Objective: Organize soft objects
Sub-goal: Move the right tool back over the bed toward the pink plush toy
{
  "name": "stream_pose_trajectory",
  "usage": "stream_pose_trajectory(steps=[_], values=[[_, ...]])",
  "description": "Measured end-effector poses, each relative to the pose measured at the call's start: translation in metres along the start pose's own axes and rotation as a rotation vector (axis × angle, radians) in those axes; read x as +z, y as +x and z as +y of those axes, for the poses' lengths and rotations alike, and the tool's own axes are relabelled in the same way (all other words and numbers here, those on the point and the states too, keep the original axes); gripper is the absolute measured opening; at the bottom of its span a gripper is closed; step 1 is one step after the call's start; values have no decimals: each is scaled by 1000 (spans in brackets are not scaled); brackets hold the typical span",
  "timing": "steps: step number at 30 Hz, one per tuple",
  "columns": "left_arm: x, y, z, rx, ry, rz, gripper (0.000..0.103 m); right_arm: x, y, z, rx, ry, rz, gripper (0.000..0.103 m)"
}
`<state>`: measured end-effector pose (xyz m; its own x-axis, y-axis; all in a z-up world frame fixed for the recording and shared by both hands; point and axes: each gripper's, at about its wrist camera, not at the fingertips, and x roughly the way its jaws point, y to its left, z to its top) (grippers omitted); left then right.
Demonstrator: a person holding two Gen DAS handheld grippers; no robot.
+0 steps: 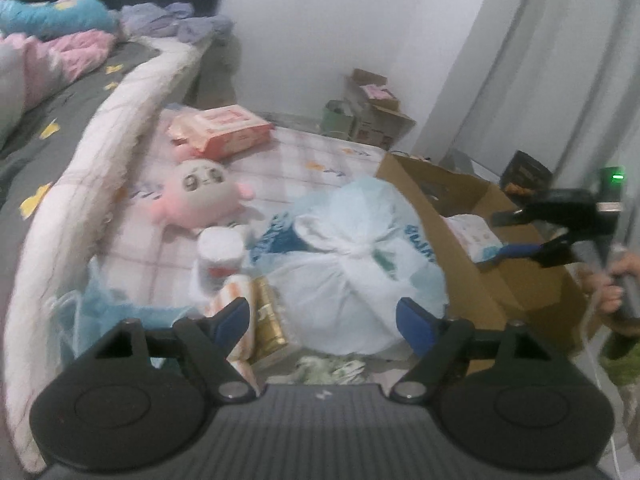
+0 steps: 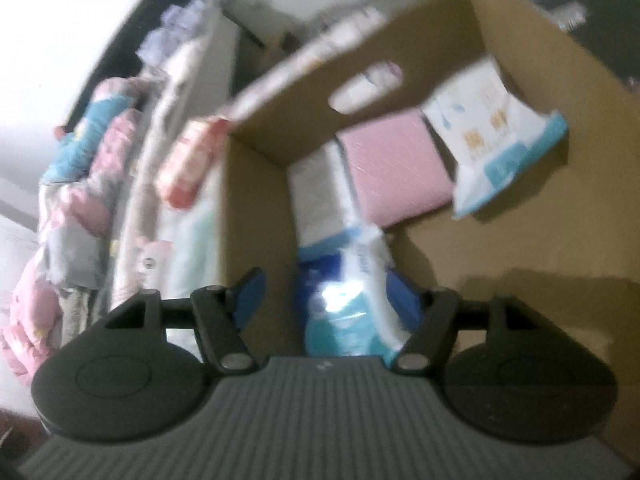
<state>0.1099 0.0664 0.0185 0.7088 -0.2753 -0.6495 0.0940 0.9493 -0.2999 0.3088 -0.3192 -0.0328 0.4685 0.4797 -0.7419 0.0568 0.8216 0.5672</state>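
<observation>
My left gripper [image 1: 322, 318] is open above a tied white plastic bag [image 1: 352, 264] on the mat. A pink plush toy [image 1: 200, 196], a pink tissue pack [image 1: 222, 130] and a paper roll [image 1: 218, 256] lie beyond. My right gripper [image 2: 324, 292] is open over the cardboard box [image 2: 520, 248]; a blue-white tissue pack [image 2: 348, 284] lies between its fingers, not clamped. The box also holds a pink pack [image 2: 394, 168] and a white-blue wipes pack [image 2: 496, 140]. In the left wrist view the right gripper [image 1: 520, 236] hangs over the box [image 1: 460, 248].
A bed [image 1: 60, 120] with a white quilt edge and bedding runs along the left. Small cardboard boxes [image 1: 372, 112] stand at the far wall. A grey curtain [image 1: 560, 60] hangs on the right. A gold box [image 1: 272, 320] and a blue net bag [image 1: 104, 308] lie near the left gripper.
</observation>
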Motion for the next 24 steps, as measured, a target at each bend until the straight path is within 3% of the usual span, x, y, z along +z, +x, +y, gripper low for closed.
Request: stream_pose_trajectory(steps=[5,9,24], values=[[-7,-8,11,-3,-33,-11,82,-21,-31,33,104,-50,-57,73],[-11,-11,15,9,-25,-22,82,-43,-36,62,155,-105,-55,74],[-32,-22,45,56,-20,-24,82,-101,17,148,295,-169,54,74]])
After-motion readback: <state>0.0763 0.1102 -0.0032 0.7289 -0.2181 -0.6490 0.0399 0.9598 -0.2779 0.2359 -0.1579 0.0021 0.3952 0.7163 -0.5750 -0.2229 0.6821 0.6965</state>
